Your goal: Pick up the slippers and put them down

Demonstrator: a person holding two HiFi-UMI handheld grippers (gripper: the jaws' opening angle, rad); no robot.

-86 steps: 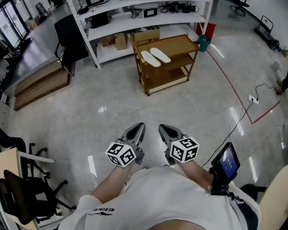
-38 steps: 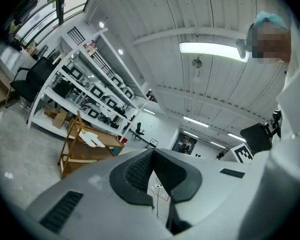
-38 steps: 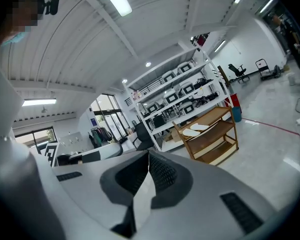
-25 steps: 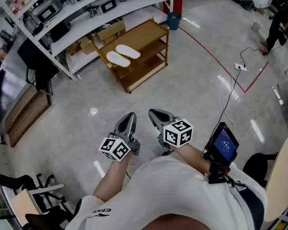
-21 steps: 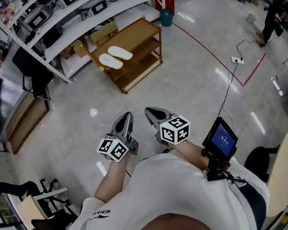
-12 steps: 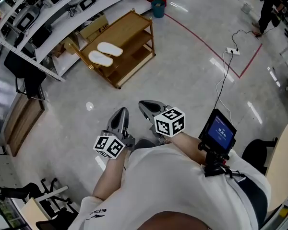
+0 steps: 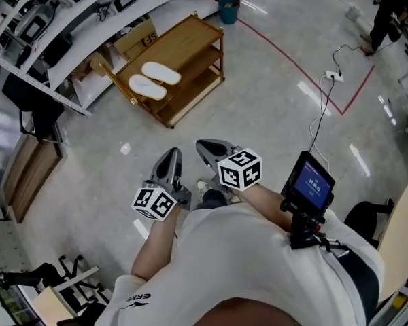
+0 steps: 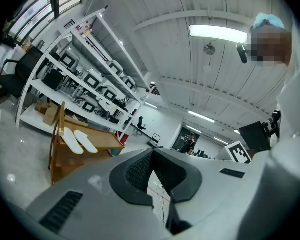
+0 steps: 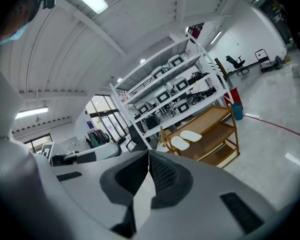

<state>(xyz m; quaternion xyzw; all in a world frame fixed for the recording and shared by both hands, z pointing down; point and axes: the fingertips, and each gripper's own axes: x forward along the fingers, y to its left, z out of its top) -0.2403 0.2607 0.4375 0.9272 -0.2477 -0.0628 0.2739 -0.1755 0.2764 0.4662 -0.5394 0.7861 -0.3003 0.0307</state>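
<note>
Two white slippers (image 7: 154, 80) lie side by side on the top shelf of a wooden cart (image 7: 200, 38), far ahead on the floor. They also show in the left gripper view as slippers (image 8: 79, 141) and in the right gripper view as slippers (image 9: 185, 139). My left gripper (image 7: 170, 159) and right gripper (image 7: 210, 148) are held close to my body, well short of the cart. Both are shut with nothing between the jaws.
White shelving (image 7: 88, 15) with equipment stands behind the cart, a cardboard box (image 7: 132, 38) under it. A teal bin (image 7: 228, 10) sits near a red floor line (image 7: 292, 63). A cable and power strip (image 7: 333, 77) lie at right. A person (image 7: 384, 9) stands far right.
The cart and slippers have drifted slightly within the head view as I walk toward them. Both grippers stay shut and keep their place in front of my body.
</note>
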